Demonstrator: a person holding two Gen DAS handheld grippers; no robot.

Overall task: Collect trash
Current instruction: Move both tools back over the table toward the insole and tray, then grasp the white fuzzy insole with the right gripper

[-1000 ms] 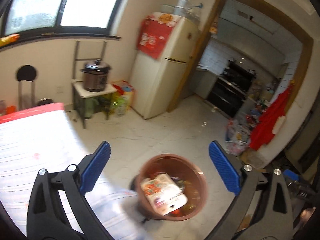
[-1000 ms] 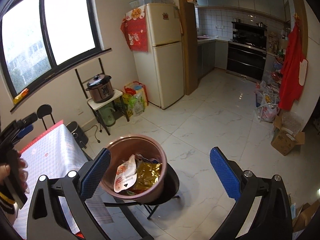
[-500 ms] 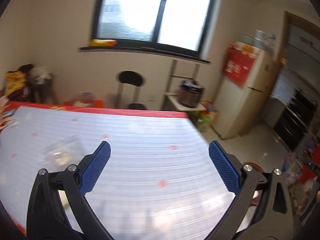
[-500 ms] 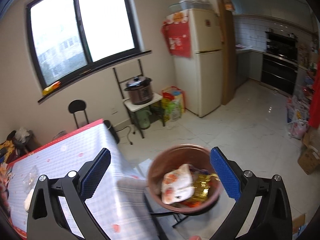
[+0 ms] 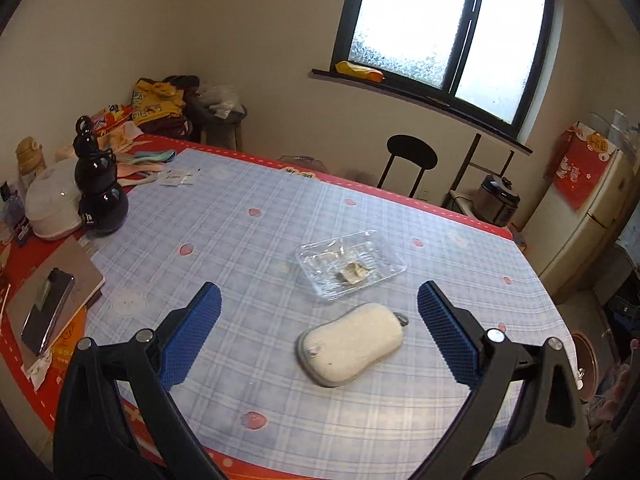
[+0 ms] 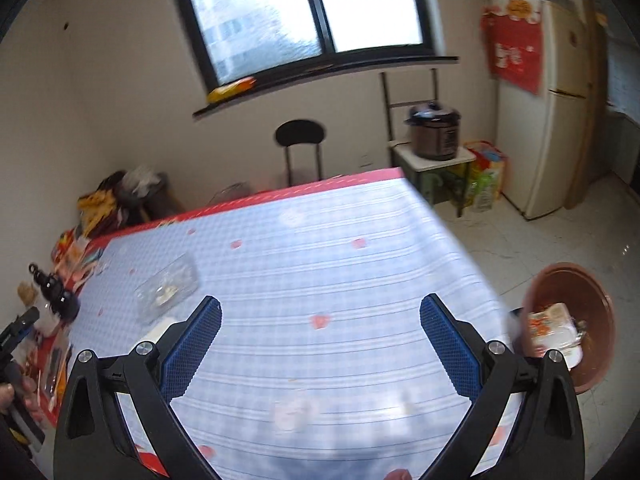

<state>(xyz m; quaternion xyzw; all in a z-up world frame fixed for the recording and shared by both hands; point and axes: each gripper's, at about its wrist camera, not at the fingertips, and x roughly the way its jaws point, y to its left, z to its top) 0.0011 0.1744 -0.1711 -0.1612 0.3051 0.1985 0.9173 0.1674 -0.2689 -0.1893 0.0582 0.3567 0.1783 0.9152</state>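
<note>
Movement: both grippers swing away from the brown bin and back over the desk; a second ago each camera looked down into the bin, now the checked cloth fills both views.
Left gripper (image 5: 318,332): jaws wide apart and empty, hovering above the desk.
Right gripper (image 6: 320,342): jaws wide apart and empty, over a bare stretch of cloth; its view is smeared by motion.
Trash left: clear plastic tray (image 5: 350,264) with a crumpled scrap (image 5: 352,273) inside lies just ahead of the left gripper, between its fingers' line of sight.
Bystander: white sponge-like pad (image 5: 350,344) sits nearer than the tray, almost directly under the left gripper's opening.
Bin (image 6: 570,320): on the floor off the desk edge, to the right of the right gripper, already holding wrappers.
Risk: a reach for the tray probably crosses the pad, so the jaws may catch or shove it; thin tray walls could buckle or slide on the cloth, tipping out the scrap.
</note>
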